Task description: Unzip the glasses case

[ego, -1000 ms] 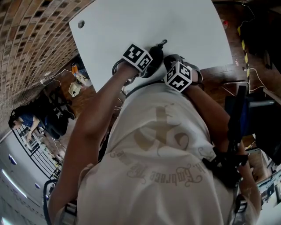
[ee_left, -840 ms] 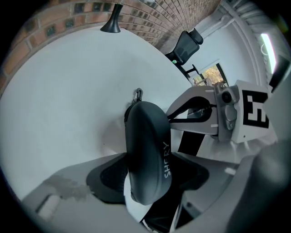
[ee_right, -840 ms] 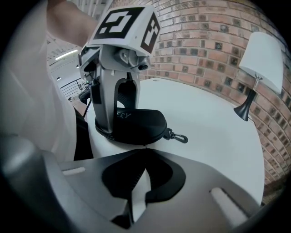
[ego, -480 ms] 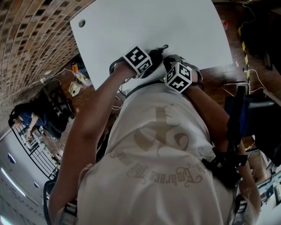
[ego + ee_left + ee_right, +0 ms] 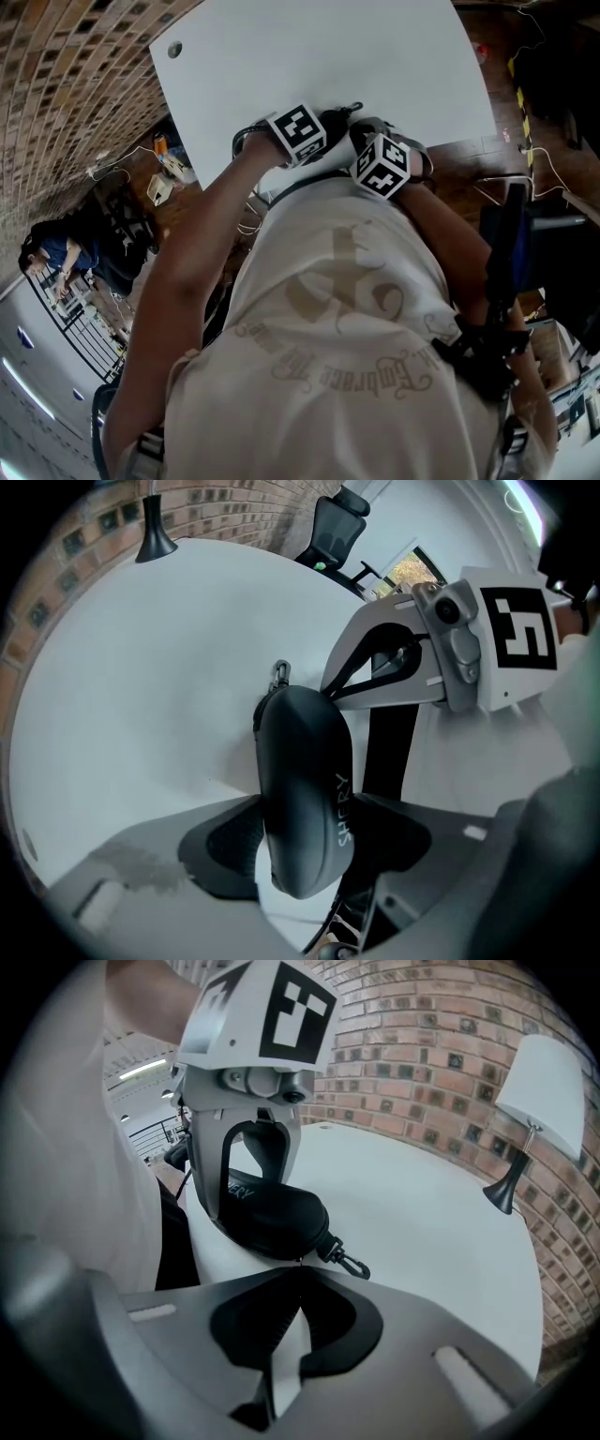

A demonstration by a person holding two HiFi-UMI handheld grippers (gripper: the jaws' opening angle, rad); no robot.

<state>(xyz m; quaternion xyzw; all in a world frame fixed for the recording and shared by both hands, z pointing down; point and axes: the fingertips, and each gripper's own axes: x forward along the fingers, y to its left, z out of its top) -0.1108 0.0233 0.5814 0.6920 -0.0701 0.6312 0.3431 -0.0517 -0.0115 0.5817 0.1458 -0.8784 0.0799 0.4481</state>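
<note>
Table (image 5: 375,56), big & white, w/ the glasses case (image 5: 305,780) at the edge close to the person. Left gripper (image 5: 302,846) has its jaws spread wide round the middle of the case, pads pressed on both sides, so it's held. Right gripper (image 5: 298,1274) is squeezed tight shut, tips right at the case end by the little clip (image 5: 349,1262). Zip tab is too tiny to see, so can't tell if it's caught. To do this bit well, I think: hold left grip firm so case won't slide, check the tab is really pinched, then pull slow along the zip line, not up.
</note>
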